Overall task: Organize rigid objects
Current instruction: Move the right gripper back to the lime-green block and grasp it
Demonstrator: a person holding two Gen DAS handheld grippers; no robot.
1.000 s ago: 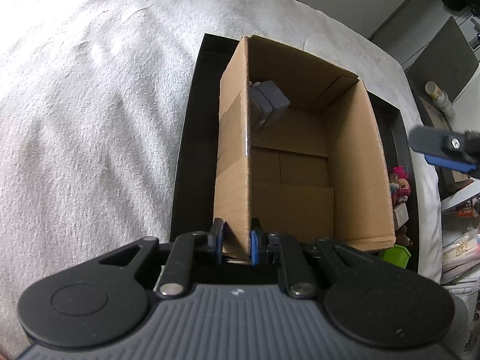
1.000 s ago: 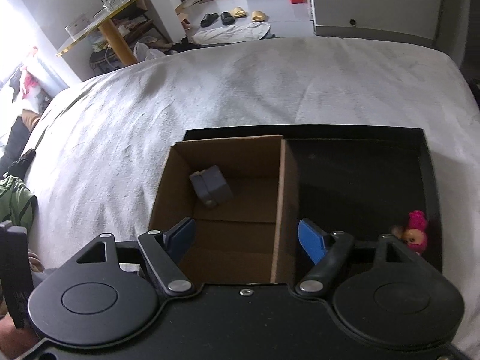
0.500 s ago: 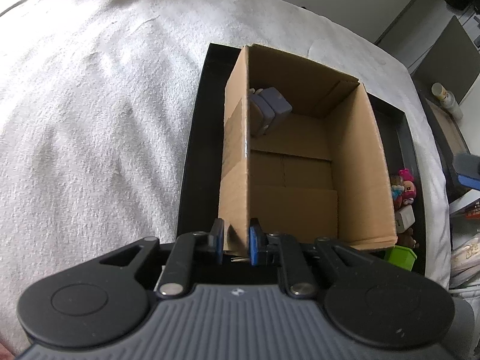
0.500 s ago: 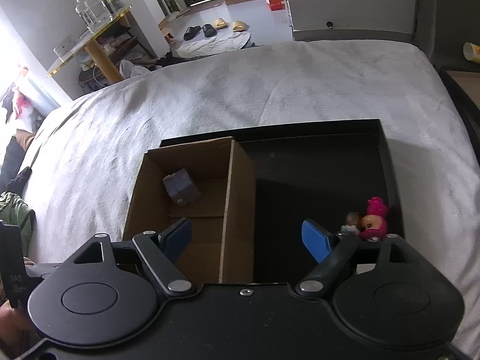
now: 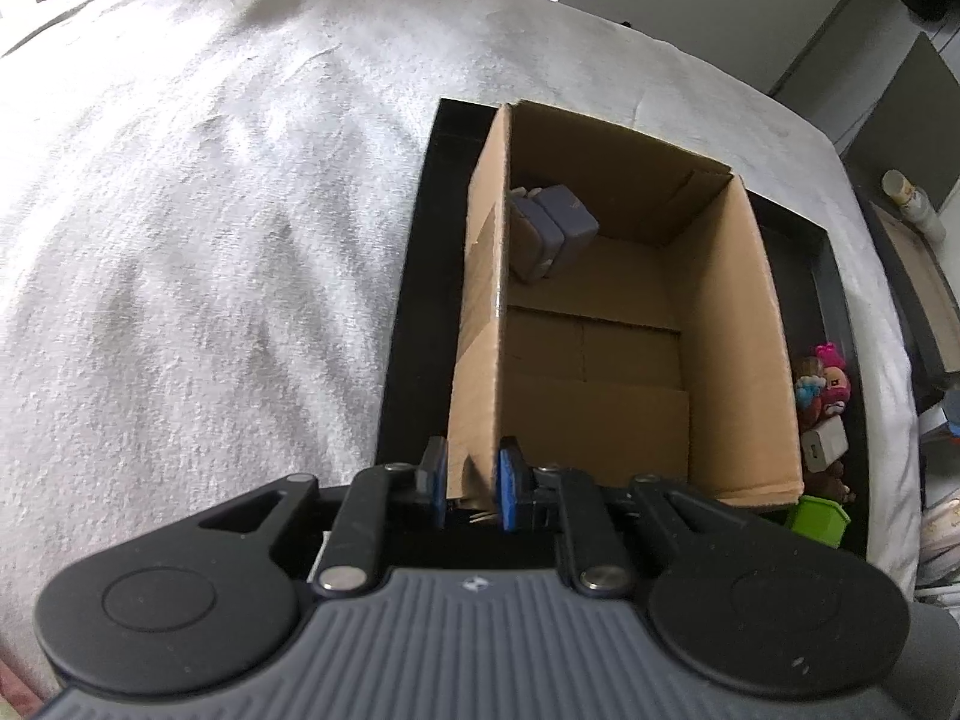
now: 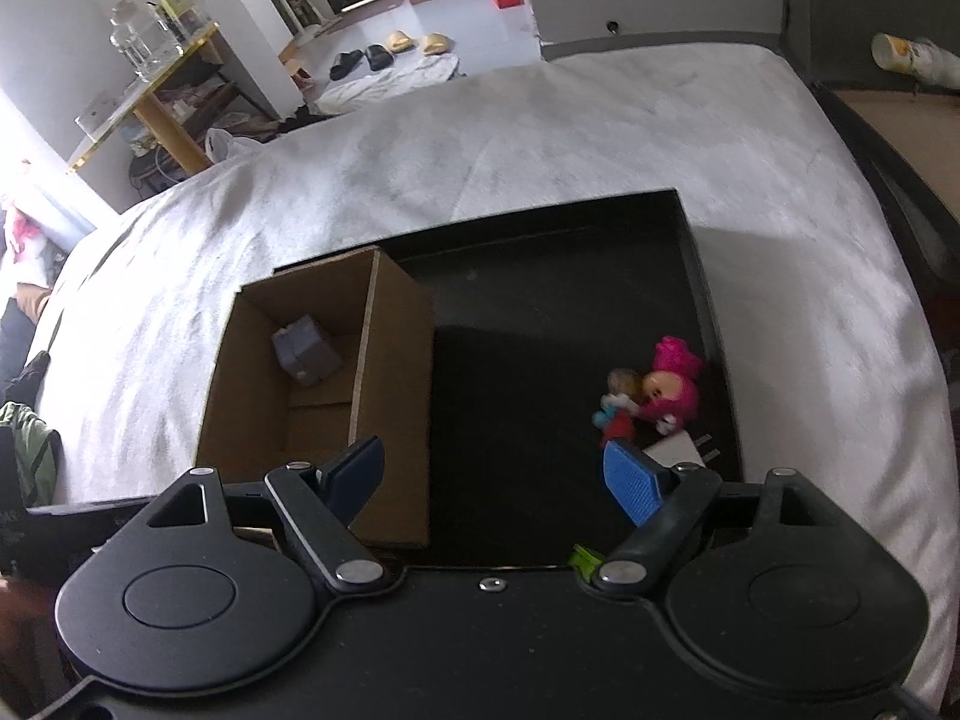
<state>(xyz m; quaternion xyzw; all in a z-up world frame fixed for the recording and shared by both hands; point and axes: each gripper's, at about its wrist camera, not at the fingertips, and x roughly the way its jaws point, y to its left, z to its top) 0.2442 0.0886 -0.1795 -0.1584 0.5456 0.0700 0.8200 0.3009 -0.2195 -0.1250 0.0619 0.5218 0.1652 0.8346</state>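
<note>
Left wrist: left gripper [image 5: 471,483] clamps cardboard box [image 5: 600,354] wall, box in black tray [image 5: 402,360] on white bedspread [image 5: 210,210], grey block [image 5: 555,231] inside | Right wrist only: wide-open right gripper [image 6: 498,483] holding nothing, over tray, pink doll [image 6: 666,387], slippers [image 6: 414,42], wooden table [image 6: 162,96]

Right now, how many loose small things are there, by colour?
Grey block: 1, in the cardboard box
Pink doll: 1
Multicoloured small figure: 1
White charger plug: 1
Green block: 1
Total: 5 clearly seen; others may hide.
</note>
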